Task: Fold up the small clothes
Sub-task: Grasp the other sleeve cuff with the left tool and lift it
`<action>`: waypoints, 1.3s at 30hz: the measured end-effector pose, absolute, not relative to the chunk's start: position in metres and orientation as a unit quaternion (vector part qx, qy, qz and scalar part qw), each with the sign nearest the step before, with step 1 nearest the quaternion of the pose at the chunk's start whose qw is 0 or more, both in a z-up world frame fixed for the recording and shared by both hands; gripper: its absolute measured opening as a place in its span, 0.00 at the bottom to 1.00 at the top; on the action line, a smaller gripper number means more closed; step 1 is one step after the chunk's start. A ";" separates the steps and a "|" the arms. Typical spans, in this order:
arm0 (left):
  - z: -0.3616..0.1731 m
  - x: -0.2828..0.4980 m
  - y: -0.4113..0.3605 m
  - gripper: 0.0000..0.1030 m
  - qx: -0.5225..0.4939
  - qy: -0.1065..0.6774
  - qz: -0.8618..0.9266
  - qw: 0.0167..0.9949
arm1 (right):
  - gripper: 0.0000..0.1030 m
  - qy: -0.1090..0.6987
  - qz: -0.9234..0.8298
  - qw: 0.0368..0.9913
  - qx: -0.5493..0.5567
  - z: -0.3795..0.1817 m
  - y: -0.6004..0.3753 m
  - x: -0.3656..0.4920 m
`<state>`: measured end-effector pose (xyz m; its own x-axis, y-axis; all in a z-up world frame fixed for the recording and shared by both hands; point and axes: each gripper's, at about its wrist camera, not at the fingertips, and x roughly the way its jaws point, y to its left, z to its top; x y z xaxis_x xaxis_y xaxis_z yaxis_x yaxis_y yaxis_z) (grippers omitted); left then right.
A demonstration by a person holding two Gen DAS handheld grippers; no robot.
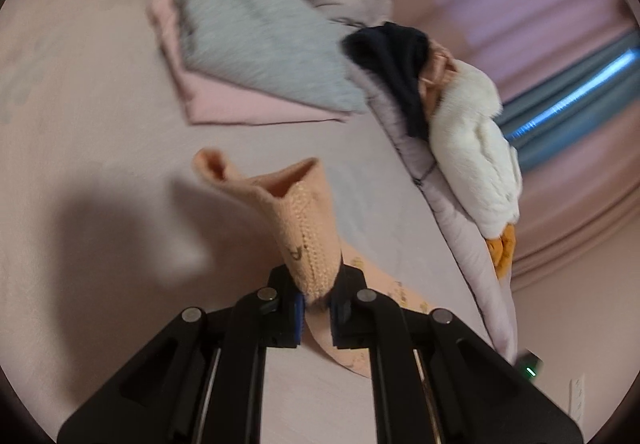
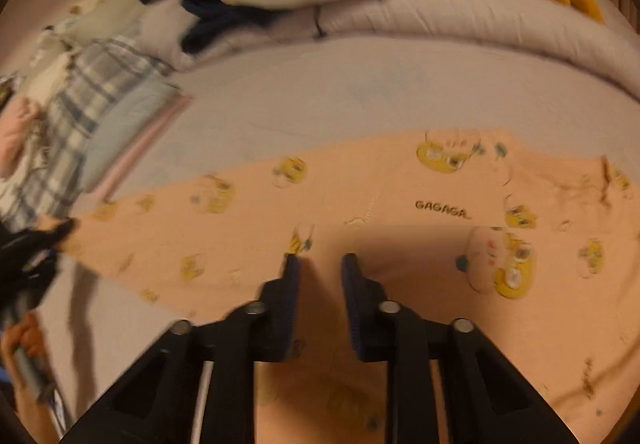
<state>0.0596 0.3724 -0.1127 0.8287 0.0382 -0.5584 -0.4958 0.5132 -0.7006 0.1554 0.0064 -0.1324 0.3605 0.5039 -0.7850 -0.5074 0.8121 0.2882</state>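
In the left wrist view, the ribbed cuff end of a peach-coloured knit children's garment (image 1: 298, 232) is pinched between the blue-padded black fingers of the left gripper (image 1: 316, 302), which are drawn narrow on the fabric. The gripped cuff is lifted off the pale pink bed sheet (image 1: 100, 91) and stands up and away from the fingers, its open end pointing forward and to the left. The rest of that limb trails back beneath the gripper and to the right.

In the right wrist view, the right gripper (image 2: 320, 264) is held just above the same garment (image 2: 400, 183) with its fingers parted and nothing between them; whether the tips touch the cloth cannot be told. The garment is spread flat on the sheet, printed with yellow cartoon figures and the word "GAGAGA". Its long axis runs across the view, from the broad body at the right to a tapering limb at the left, where the left gripper (image 2: 44, 240) is seen on its end.

Farther off, a folded grey garment (image 1: 256, 43) is stacked on a folded pink one (image 1: 224, 103). A white plush toy with orange feet (image 1: 472, 163) lies on a rolled lilac quilt (image 1: 460, 228).
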 end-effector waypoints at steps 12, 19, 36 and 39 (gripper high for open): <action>-0.051 0.098 0.299 0.04 -0.395 0.248 0.067 0.882 | 0.18 0.494 0.345 0.792 0.096 -0.120 -0.060 0.125; -0.029 0.140 0.219 0.04 -0.329 0.277 0.010 0.903 | 0.19 0.484 0.341 0.790 0.158 -0.110 -0.113 0.127; -0.122 0.259 -0.036 0.53 -0.079 0.485 -0.154 0.857 | 0.40 0.469 0.276 0.756 0.364 -0.137 -0.234 0.160; -0.129 0.250 -0.039 0.60 -0.053 0.486 -0.159 0.858 | 0.40 0.476 0.276 0.752 0.363 -0.141 -0.235 0.162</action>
<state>0.2496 -0.0387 -0.1291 0.4776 -0.3245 -0.8165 0.2219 0.9437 -0.2452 0.1618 -0.2354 -0.1407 0.3956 0.7602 -0.5154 -0.0697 0.5844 0.8085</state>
